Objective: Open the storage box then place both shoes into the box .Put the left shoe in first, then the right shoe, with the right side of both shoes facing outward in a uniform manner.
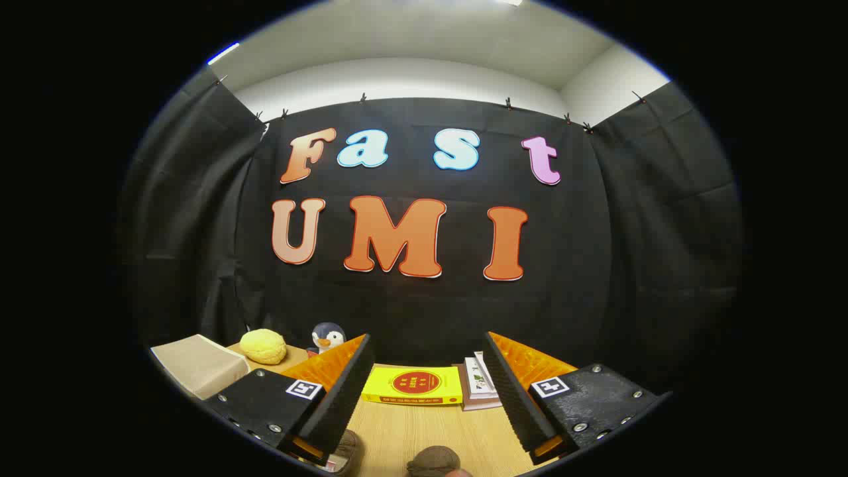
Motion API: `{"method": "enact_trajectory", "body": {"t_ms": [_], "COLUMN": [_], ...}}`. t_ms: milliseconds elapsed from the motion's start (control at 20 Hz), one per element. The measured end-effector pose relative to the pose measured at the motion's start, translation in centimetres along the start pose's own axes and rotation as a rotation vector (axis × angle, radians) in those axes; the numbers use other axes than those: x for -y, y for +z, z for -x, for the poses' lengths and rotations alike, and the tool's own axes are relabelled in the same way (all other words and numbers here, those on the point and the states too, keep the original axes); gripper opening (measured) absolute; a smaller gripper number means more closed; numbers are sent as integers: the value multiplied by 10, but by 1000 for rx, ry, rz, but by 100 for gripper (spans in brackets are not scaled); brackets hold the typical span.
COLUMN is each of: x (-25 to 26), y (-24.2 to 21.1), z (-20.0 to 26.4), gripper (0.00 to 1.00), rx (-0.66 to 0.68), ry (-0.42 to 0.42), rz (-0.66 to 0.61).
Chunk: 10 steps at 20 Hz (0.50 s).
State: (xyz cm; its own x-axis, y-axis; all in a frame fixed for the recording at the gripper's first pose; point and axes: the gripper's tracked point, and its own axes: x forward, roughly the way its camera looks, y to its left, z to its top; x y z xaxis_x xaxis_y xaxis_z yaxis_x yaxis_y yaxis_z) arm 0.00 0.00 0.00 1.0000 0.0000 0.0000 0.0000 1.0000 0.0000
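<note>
Brown rounded shoe tips [434, 459] peek up at the bottom centre of the frame, near our tongs [424, 384], whose ridged black fingers [341, 397] stand wide apart, gripping nothing. We cannot tell which item is the storage box; a tan box-like block [199, 364] sits lower left on the pale wooden bench [424, 430]. Descending with so little of the shoes visible, we risk nudging them askew.
</note>
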Motion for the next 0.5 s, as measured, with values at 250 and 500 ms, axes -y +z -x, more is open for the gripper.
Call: {"method": "enact_trajectory", "body": {"t_ms": [250, 500], "x": [-13, -25], "y": [0, 1], "z": [6, 9], "gripper": [98, 99], "rx": [-7, -4], "ry": [-35, -92], "rz": [14, 53]}}
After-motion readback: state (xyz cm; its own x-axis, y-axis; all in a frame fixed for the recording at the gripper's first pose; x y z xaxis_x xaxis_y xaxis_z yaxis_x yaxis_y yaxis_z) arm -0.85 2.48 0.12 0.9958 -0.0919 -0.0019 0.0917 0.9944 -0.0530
